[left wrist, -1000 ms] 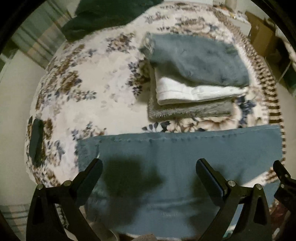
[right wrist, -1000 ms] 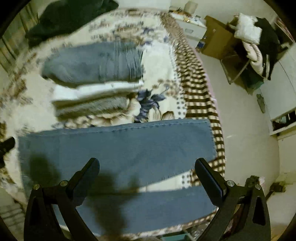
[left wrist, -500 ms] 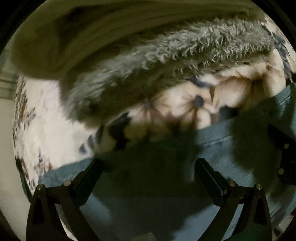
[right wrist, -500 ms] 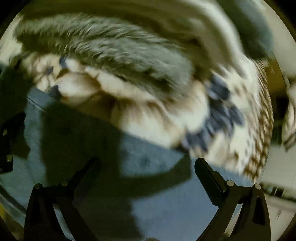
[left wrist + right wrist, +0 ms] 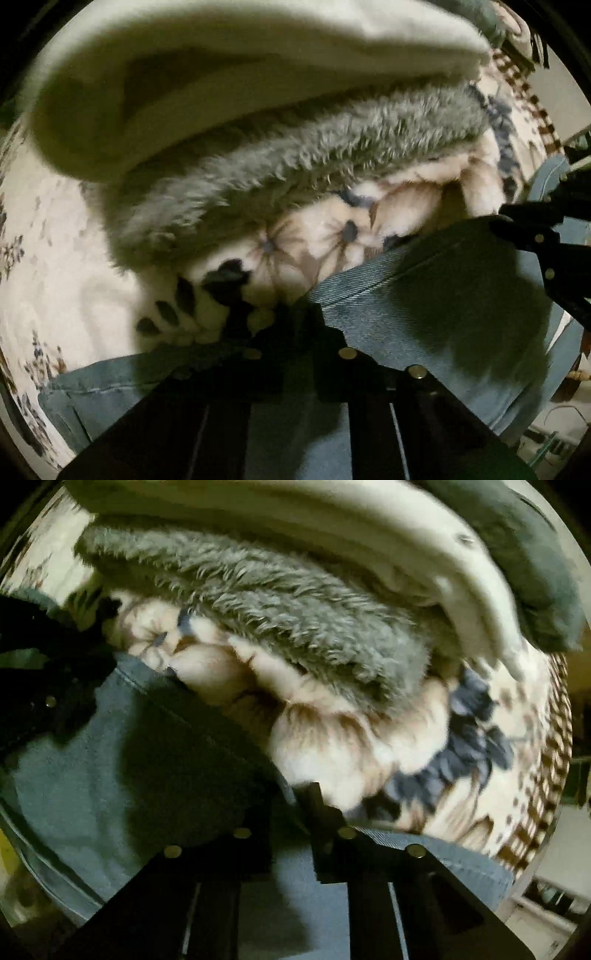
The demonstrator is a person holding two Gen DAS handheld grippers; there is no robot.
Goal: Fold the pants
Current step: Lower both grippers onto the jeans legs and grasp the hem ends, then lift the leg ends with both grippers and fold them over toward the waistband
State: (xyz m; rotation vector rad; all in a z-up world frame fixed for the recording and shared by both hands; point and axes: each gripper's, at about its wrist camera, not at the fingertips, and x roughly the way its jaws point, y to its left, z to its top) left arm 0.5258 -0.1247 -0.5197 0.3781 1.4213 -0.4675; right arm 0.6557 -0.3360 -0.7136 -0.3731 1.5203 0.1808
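**Both grippers pinched the denim edge**

Down low on the bed, the left gripper had its jaws closed tight on the far edge of the blue jeans. The right gripper did likewise, jaws clamped on that same hem further along. The jeans lay flat on the floral blanket, just beside a stack of folded clothes, grey fleece at the bottom, cream garment above.

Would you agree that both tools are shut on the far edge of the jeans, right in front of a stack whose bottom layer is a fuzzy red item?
Not quite: the fuzzy bottom layer is grey, not red, as both wrist views show. The rest holds: the left tool and right tool are shut on the far edge of the jeans, right in front of the stack.
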